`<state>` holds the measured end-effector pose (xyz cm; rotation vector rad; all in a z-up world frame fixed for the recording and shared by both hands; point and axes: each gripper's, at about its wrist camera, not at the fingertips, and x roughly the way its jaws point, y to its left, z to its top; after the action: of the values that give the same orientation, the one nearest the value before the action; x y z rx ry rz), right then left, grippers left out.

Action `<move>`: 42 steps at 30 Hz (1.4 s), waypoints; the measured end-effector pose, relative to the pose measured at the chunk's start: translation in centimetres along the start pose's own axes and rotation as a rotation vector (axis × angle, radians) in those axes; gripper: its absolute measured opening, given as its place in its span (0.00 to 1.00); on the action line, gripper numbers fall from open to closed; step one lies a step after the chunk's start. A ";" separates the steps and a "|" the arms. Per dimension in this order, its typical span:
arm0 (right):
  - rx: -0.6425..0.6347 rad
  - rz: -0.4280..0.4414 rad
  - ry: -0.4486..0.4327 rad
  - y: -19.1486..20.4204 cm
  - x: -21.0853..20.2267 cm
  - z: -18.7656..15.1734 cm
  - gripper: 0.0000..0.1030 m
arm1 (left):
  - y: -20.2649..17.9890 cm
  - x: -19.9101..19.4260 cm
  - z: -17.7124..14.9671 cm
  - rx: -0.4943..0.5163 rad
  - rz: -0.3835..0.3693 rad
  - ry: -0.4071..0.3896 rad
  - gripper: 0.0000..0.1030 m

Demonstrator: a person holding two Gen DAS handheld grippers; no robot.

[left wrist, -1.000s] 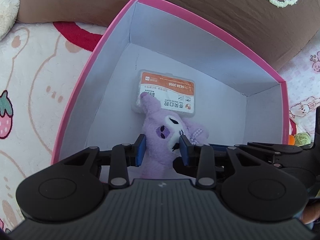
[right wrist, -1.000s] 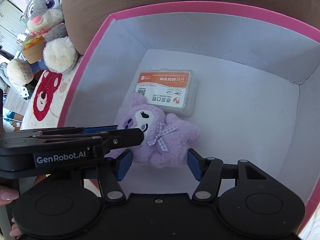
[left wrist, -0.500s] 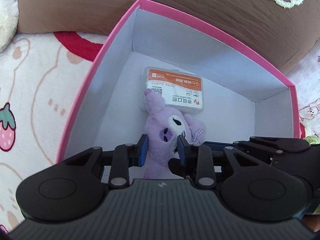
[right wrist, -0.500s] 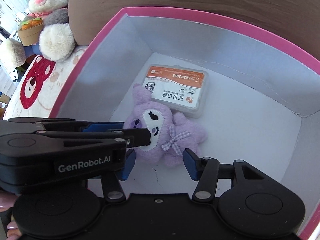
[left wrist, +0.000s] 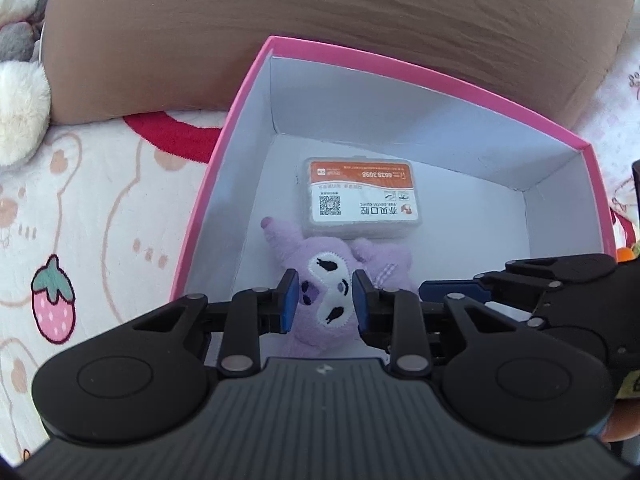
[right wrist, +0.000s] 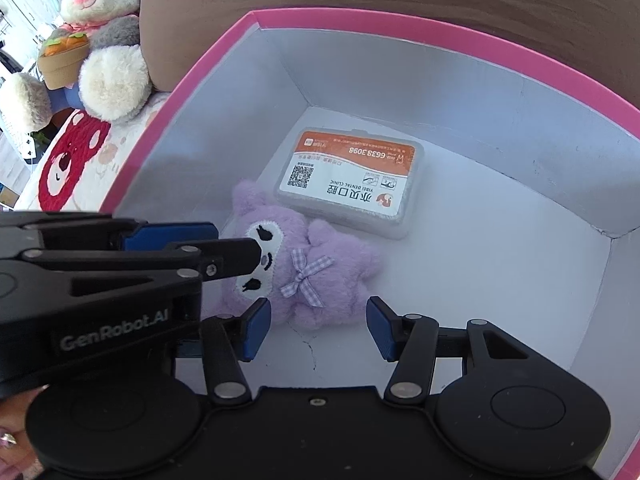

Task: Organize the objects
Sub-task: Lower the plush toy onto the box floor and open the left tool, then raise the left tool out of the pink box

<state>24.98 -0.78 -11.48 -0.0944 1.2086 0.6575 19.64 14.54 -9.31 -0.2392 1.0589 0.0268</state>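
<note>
- The left hand-held gripper point(left wrist: 322, 300) is pinching the head of the purple plush toy point(left wrist: 332, 292); its blue pads point(left wrist: 289, 300) press into the fur on either side of the embroidered face. A grip on the head suits a soft toy, since the stuffing compresses and fills the narrow gap between the pads.
- The purple plush toy lies inside the pink-rimmed box point(left wrist: 400, 68), on the white floor directly ahead of both hand-held grippers, with its ear touching the clear plastic case point(left wrist: 362, 200).
- The clear plastic case, with an orange and white dental clinic label, rests flat on the box floor beyond the toy, toward the far wall. Judgement: it is already stowed.
- The right hand-held gripper point(right wrist: 316, 328) is spread, pads apart and clamping nothing. It hovers at the near side of the toy's body point(right wrist: 304, 264), with the left hand-held gripper's fingers point(right wrist: 224, 256) crossing in from its left.
- Judgement: the left grip either positions the toy within the box or prepares to lift it out; the frames do not settle which.
- The box sits on a printed blanket point(left wrist: 88, 208), against a brown cushion point(left wrist: 280, 4) beyond it. A grey rabbit plush point(right wrist: 104, 12) sits outside the box, up and to the left of the right hand-held gripper.
</note>
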 end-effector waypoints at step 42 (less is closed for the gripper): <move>-0.084 -0.186 -0.276 3.3 -17.7 -8.8 0.57 | -5.1 -12.6 -2.9 0.187 -0.025 -0.092 0.29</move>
<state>12.46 -9.08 1.85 -0.1782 0.8946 0.5378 11.61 10.12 1.21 -0.0810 0.9595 -0.0833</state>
